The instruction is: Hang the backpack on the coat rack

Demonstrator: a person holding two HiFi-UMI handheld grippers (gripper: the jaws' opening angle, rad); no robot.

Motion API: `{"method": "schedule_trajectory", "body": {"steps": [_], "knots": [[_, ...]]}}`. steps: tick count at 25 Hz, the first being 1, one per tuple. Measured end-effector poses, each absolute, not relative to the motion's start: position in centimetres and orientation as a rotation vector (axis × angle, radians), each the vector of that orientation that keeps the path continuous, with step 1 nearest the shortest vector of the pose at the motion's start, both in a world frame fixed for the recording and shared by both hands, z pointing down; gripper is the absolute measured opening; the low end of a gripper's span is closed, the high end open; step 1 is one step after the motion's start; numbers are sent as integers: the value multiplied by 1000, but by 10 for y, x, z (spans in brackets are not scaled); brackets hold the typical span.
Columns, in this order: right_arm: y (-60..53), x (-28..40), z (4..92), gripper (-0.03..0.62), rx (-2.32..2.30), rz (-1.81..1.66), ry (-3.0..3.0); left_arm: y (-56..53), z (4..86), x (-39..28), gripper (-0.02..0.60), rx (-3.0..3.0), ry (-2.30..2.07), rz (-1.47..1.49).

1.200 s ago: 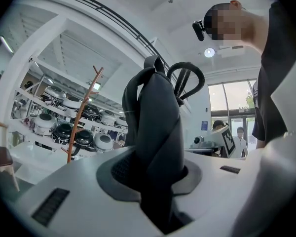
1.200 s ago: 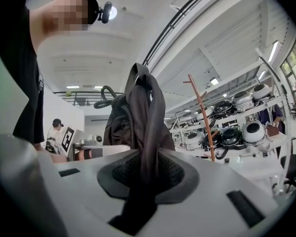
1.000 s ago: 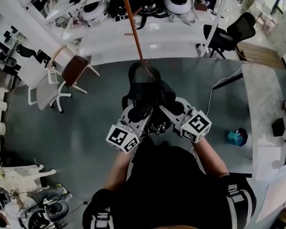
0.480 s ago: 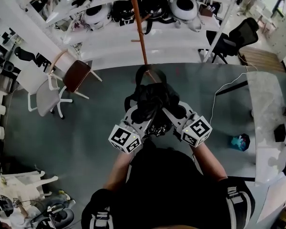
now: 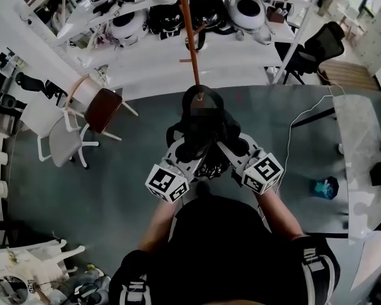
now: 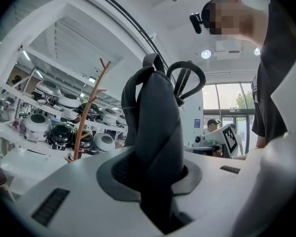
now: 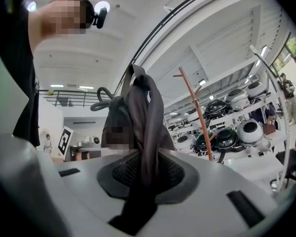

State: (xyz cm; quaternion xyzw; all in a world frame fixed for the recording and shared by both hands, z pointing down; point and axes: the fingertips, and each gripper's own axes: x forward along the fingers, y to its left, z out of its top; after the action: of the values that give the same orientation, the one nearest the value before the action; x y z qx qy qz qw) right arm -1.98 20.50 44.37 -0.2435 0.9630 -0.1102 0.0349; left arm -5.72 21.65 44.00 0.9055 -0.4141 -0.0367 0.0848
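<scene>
Both the left gripper [image 5: 181,154] and right gripper [image 5: 227,150] are clamped tight on straps of the black backpack [image 5: 200,129]. Orange coat rack [image 5: 189,37] stands just ahead.

the backpack [image 5: 200,132] is black matt cloth; its straps [image 6: 158,127] are smooth woven webbing with a faint sheen. the left gripper [image 6: 155,179] and right gripper [image 7: 140,177] are smooth matt white plastic with dark, finely textured pads [image 7: 126,171]. the coat rack [image 5: 189,37] looks like smooth orange-brown wood. the floor [image 5: 101,189] has a dull sheen.
</scene>
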Motion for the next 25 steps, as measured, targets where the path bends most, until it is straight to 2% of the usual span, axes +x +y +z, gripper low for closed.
{"method": "schedule_trajectory", "body": {"steps": [12, 25], "knots": [[173, -63, 463, 97, -880, -363, 2914, 183, 458, -100, 115, 2724, -1122, -61], [144, -66, 475, 97, -931, -391, 2878, 156, 469, -105, 115, 2733, -1062, -33]]}}
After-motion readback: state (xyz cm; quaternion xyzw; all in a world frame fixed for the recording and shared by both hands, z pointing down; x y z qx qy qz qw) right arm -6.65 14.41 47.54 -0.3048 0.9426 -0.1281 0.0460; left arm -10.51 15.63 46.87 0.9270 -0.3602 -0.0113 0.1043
